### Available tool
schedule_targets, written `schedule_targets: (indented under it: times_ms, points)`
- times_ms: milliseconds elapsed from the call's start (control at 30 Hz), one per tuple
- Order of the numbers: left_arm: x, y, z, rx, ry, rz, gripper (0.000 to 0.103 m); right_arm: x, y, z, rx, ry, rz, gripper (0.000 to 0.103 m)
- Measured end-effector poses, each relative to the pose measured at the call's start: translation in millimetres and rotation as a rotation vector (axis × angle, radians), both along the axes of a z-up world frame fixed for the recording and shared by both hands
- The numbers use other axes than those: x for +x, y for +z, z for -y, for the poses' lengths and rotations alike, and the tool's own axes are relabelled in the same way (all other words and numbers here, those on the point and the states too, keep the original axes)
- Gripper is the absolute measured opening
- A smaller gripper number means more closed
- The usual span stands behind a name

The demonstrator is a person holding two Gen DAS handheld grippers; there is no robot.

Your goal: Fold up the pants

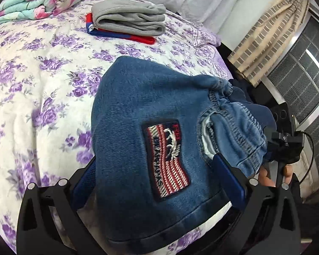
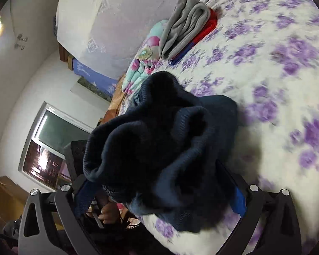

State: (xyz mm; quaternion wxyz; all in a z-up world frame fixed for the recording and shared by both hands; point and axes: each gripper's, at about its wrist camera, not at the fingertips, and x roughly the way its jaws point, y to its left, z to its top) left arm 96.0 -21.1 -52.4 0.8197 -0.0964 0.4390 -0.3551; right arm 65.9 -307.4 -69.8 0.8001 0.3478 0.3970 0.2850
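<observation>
Blue denim pants [image 1: 138,110] with a striped flag patch [image 1: 167,159] hang over the flowered bed. My left gripper [image 1: 157,182] is shut on the denim, which drapes over both fingers and hides the tips. The elastic waistband [image 1: 240,127] bunches to the right, near the other gripper's black body [image 1: 287,144]. In the right wrist view the pants' dark ribbed knit end [image 2: 159,144] fills the space between the fingers; my right gripper [image 2: 161,193] is shut on it, fingertips hidden by cloth.
A folded grey garment [image 1: 129,19] lies on a red and blue one [image 1: 125,36] at the bed's far side; both show in the right wrist view [image 2: 185,25]. A rolled floral quilt [image 1: 36,0] lies far left. A curtain [image 1: 270,42] and window grille [image 1: 304,80] are right of the bed edge.
</observation>
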Motion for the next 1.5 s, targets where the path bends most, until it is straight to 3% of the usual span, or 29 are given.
schedule_targets:
  times_ms: [100, 233, 400, 467, 567, 700, 733, 800, 867, 1067, 1200, 1367, 1500]
  points:
    - [1, -2, 8, 0.027, -0.003, -0.001, 0.099, 9, -1, -1, 0.027, 0.025, -0.028, 0.100]
    - [-2, 0, -14, 0.008, -0.002, -0.024, 0.098, 3, -4, 18, 0.151, 0.046, -0.067, 0.100]
    - [15, -5, -30, -0.022, 0.056, -0.075, 0.098, -19, -2, 23, 0.166, 0.062, -0.008, 0.100]
    - [20, -12, -19, -0.027, 0.057, -0.108, 0.098, -21, 1, 16, 0.133, 0.055, 0.007, 0.100]
    - [16, -8, 4, 0.004, 0.023, -0.053, 0.099, -13, 5, 1, 0.046, 0.024, 0.008, 0.100]
    - [13, -7, 20, 0.050, 0.038, -0.024, 0.099, 13, -9, -15, -0.076, -0.038, -0.077, 0.098]
    - [12, -7, 20, 0.052, 0.040, -0.022, 0.099, 14, -10, -19, -0.100, -0.044, -0.067, 0.095]
    - [8, -4, 20, 0.054, 0.038, -0.014, 0.098, 10, -5, -26, -0.155, -0.059, -0.024, 0.076]
    - [2, 1, 17, 0.039, 0.037, -0.002, 0.095, 3, 0, -25, -0.150, -0.067, 0.008, 0.068]
    - [-20, 43, 23, 0.016, 0.006, 0.069, 0.093, -23, 48, -22, -0.193, -0.061, 0.159, 0.064]
    - [-11, 68, 28, -0.003, 0.013, 0.097, 0.093, -13, 70, -7, -0.189, -0.063, 0.184, 0.064]
    - [54, 100, 38, -0.019, 0.045, 0.050, 0.093, 35, 108, -4, -0.247, -0.074, 0.220, 0.064]
    - [123, 160, 46, -0.038, 0.086, 0.133, 0.093, 99, 169, -4, -0.302, -0.097, 0.323, 0.065]
